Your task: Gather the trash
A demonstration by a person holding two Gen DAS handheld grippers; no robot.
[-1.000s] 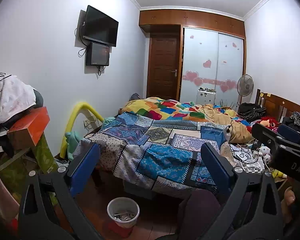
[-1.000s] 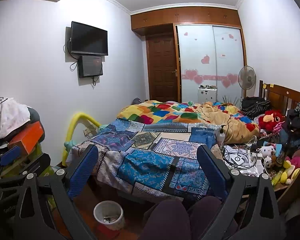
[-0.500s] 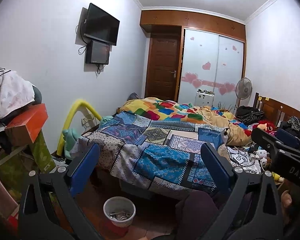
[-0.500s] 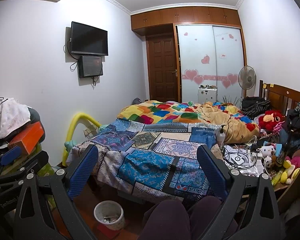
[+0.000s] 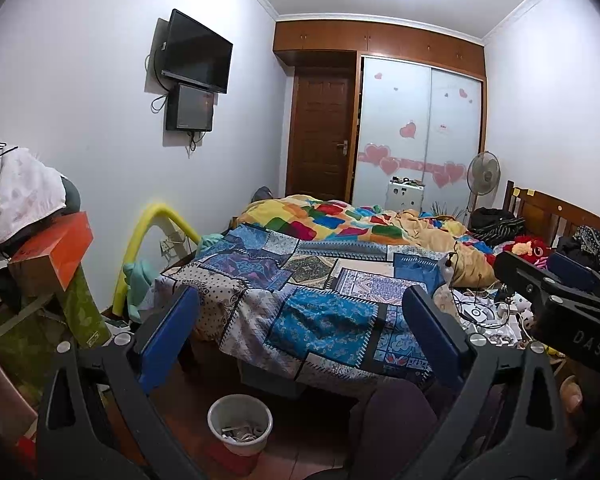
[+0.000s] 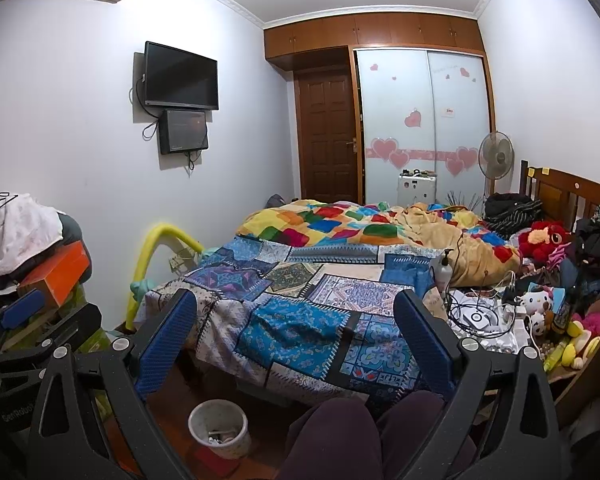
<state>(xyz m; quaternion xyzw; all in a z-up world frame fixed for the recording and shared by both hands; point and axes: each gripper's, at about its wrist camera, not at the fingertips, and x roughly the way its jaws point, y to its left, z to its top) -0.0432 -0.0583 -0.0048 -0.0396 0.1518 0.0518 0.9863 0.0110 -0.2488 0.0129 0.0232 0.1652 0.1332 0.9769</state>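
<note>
A small white trash bin (image 5: 240, 424) (image 6: 218, 428) with some scraps inside stands on the red-brown floor at the foot of the bed. My left gripper (image 5: 300, 332) is open, held well above and behind the bin, with nothing between its blue pads (image 5: 168, 336). My right gripper (image 6: 296, 332) is open too and holds nothing. In the left wrist view the right gripper (image 5: 560, 296) shows at the right edge. In the right wrist view the left gripper (image 6: 24, 320) shows at the left edge. No loose trash is clearly visible.
A bed (image 5: 308, 280) with patchwork covers fills the middle. Cables, a lotion bottle (image 6: 444, 268) and plush toys (image 6: 540, 240) crowd its right side. Piled boxes and clothes (image 5: 32, 248) stand at left. A person's knees (image 6: 360, 432) sit low in front. A door (image 6: 328, 136) and fan (image 6: 496, 160) are at the back.
The left wrist view has tilted slightly, so the bin sits a little lower and further left. The right wrist view is nearly unchanged. Both grippers stay open.
</note>
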